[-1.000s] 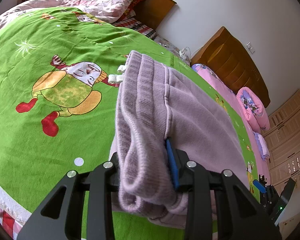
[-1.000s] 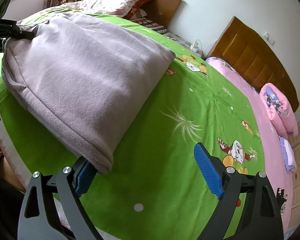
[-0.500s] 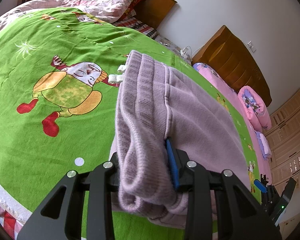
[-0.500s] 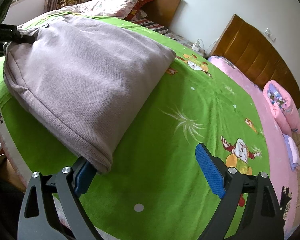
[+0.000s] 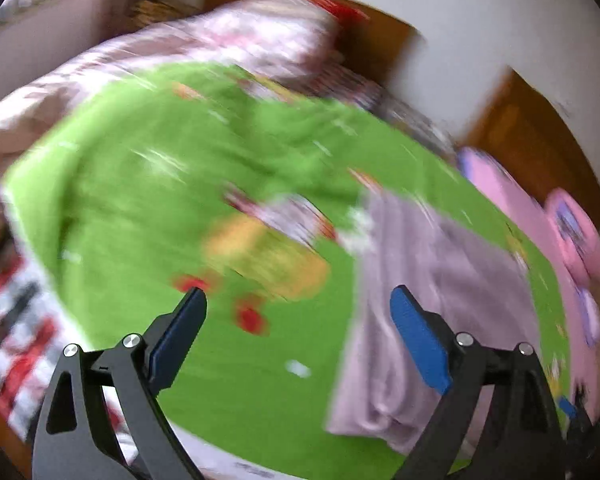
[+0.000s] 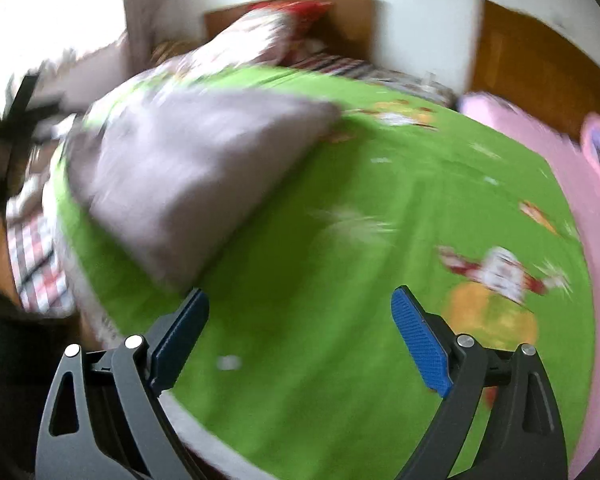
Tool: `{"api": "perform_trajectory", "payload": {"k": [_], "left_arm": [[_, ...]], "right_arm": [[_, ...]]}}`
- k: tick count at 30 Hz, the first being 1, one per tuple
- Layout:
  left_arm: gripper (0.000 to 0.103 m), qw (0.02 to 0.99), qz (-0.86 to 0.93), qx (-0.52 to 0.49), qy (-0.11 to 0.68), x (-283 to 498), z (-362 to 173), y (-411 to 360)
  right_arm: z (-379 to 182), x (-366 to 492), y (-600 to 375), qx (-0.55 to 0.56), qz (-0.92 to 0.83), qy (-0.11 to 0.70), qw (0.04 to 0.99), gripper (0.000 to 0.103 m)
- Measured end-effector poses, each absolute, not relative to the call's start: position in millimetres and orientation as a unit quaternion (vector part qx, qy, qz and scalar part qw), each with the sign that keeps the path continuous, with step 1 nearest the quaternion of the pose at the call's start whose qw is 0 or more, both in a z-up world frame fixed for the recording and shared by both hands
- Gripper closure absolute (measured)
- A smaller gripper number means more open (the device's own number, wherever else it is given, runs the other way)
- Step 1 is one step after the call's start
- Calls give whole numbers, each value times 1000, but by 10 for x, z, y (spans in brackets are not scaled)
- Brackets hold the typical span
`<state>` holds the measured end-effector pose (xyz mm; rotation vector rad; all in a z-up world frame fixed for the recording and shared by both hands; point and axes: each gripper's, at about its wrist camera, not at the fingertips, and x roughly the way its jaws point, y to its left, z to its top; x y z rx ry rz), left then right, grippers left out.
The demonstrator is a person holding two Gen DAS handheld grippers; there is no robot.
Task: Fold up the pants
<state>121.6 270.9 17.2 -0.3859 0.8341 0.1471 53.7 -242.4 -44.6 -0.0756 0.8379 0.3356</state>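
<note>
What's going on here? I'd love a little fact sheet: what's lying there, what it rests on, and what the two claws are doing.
Garment: folded lilac knitted pants, lying flat
Surface: bright green cartoon-print bedspread
Left claw: jaws opening, nothing between them, pants off to one side
Right claw: open, empty, only bedspread between its pads
Beyond the bedspread: wooden headboard, pink quilt
Picture quality: both views blurred

Left tool (image 5: 298,308) opening, empty; pants (image 5: 440,300) on green blanket (image 5: 140,184).
</note>
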Motion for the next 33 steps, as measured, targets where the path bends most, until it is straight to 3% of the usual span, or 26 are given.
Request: {"api": "perform_trajectory", "payload": {"k": [4,8,11,15,17,19,26,28,33], "left_arm": [[10,915,42,-162,368,1317,542,2552],[6,924,-83,-115,355,1615,835,1786],[2,918,-164,-62,356,1894,968,1097],[2,867,-274,-25,415,2458,775,231],[7,841,-312,-11,442,2671,636,-117],[26,809,-355,-2,469,2916,498,-428],[41,747,-367,104,544,3350,8,-1040],[55,735,-369,125,555,3383,-79,-1118],[55,723,-335,183,575,3437,-324,-1267]], "right_arm": [[-166,860,-3003,103,133,364,916,14],[-179,1265,-3059,210,170,357,894,14],[-220,1267,-2764,176,201,364,892,14],[-289,879,-2250,38,203,361,909,14],[-382,678,-2089,-2,193,367,910,14],[-490,517,-1971,-26,188,370,910,14],[-637,369,-1933,-9,176,371,912,14],[-632,387,-1940,-11,176,366,914,14],[-655,362,-1897,-16,178,362,915,14]]}}
